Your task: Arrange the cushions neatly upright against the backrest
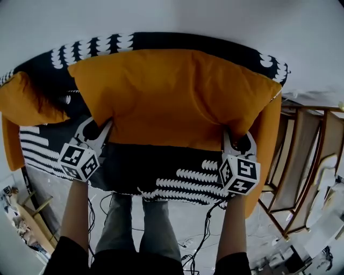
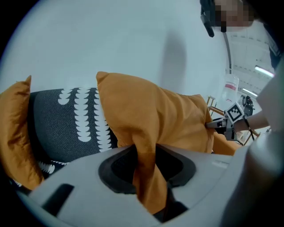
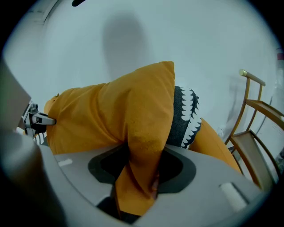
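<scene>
A large orange cushion stands tilted over the seat of a black sofa with white pattern, in front of its backrest. My left gripper is shut on the cushion's lower left corner, and fabric runs pinched between its jaws. My right gripper is shut on the lower right corner, with orange cloth bunched between its jaws. A second orange cushion leans at the sofa's left end, also in the left gripper view.
An orange armrest closes the sofa's right side. Wooden folding chairs stand just right of it. Cables lie on the floor by the person's legs. A white wall rises behind the backrest.
</scene>
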`<state>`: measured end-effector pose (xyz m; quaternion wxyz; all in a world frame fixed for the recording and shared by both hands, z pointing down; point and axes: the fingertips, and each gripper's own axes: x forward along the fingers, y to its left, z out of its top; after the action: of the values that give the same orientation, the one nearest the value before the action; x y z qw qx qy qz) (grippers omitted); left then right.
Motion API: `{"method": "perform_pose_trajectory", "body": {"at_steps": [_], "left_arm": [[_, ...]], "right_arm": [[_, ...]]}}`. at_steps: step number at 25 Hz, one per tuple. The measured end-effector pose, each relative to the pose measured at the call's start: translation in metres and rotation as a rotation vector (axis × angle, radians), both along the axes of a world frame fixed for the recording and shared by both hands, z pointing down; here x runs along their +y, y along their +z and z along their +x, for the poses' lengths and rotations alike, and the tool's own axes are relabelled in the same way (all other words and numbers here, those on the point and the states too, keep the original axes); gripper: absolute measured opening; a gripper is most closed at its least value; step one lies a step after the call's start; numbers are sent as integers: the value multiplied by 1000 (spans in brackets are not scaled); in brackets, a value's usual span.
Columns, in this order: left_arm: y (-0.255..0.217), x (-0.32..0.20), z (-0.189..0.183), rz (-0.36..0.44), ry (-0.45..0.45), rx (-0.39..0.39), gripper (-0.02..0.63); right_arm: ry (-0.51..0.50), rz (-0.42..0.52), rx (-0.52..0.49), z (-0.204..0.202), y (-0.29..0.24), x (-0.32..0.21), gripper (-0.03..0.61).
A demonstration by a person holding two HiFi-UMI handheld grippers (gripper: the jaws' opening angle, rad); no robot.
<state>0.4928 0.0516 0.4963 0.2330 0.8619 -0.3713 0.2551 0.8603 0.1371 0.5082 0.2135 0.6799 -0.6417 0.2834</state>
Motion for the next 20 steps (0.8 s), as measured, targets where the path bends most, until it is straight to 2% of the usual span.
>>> {"method": "perform_pose_trajectory", "body": {"at_steps": [7,12,15,17,20], "left_arm": [[-8,-1,-31,-7,-43,3,182],[5,-9,-24,-20,-72,-4,243],[0,-6,-39,-14,-85,-3,276],[-5,-5,-51,-3,-93,-1,276],[-5,-7,-46,-1,-100,7,276]], "right_arm": [[5,5,19,-20,-12,4,253],[31,22,35,-6,-5,6,285],[47,26,47,-12,-12,13,302],[58,23,50,-17,-15,16,302],[83,29,41,-6,-15,20,302]]}}
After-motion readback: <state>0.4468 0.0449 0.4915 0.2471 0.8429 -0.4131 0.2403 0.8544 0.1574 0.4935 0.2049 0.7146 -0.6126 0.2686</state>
